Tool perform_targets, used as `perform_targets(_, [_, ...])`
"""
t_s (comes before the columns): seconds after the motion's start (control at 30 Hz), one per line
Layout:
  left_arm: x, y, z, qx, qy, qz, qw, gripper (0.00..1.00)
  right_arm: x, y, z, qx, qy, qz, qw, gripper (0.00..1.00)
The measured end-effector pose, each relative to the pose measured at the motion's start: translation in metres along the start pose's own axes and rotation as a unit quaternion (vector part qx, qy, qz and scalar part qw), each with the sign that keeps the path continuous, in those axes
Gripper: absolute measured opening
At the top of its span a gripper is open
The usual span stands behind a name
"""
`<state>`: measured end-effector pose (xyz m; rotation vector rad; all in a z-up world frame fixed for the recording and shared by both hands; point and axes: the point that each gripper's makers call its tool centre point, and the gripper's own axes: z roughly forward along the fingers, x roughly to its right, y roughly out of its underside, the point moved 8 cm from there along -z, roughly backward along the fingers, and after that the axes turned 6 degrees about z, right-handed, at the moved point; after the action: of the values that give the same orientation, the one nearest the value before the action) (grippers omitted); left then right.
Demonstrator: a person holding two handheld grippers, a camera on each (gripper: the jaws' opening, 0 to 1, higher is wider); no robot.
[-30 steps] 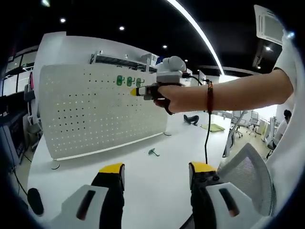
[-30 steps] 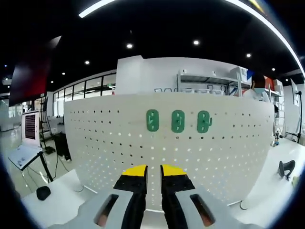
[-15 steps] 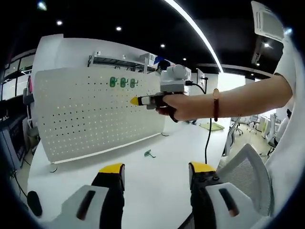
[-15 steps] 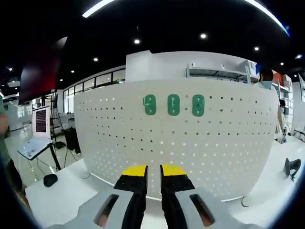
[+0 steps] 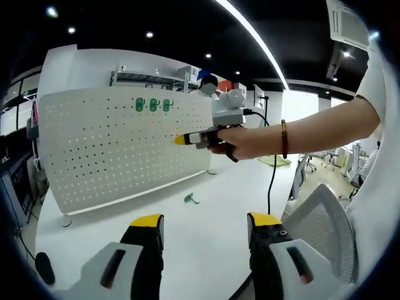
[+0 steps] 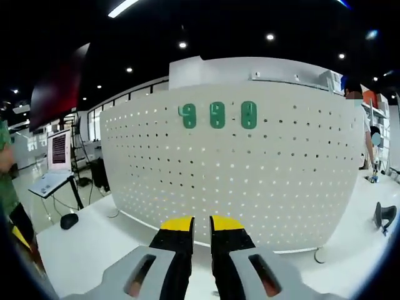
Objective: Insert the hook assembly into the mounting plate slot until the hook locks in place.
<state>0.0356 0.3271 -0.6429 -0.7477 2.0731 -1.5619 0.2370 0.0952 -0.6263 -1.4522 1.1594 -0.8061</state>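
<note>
A white pegboard mounting plate stands upright on the white table. Three green hooks hang side by side near its top, seen closer as three green hooks on the pegboard. One loose green hook lies on the table in front of the board. My right gripper, held in a hand, hovers before the board below and right of the hooks; its yellow tips are shut with nothing between them. The right gripper points at the board's lower half. My left gripper stands open low over the table.
A grey mesh chair sits at the table's right edge. A black mouse lies left of the board and a dark object lies far right. The board rests on small round feet. A person stands far left.
The right gripper has backed off from the pegboard and dropped lower, so the hooks sit higher in its view. It stays shut. The left gripper stays open.
</note>
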Motion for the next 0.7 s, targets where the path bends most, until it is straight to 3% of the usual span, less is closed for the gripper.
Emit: perform_targets(0.7, [0.006, 0.005, 0.006, -0.015, 0.008, -0.001, 0.9999, 0.55, 0.030, 0.048, -0.017, -0.072, -0.016, 0.002, 0.9973, 0.09])
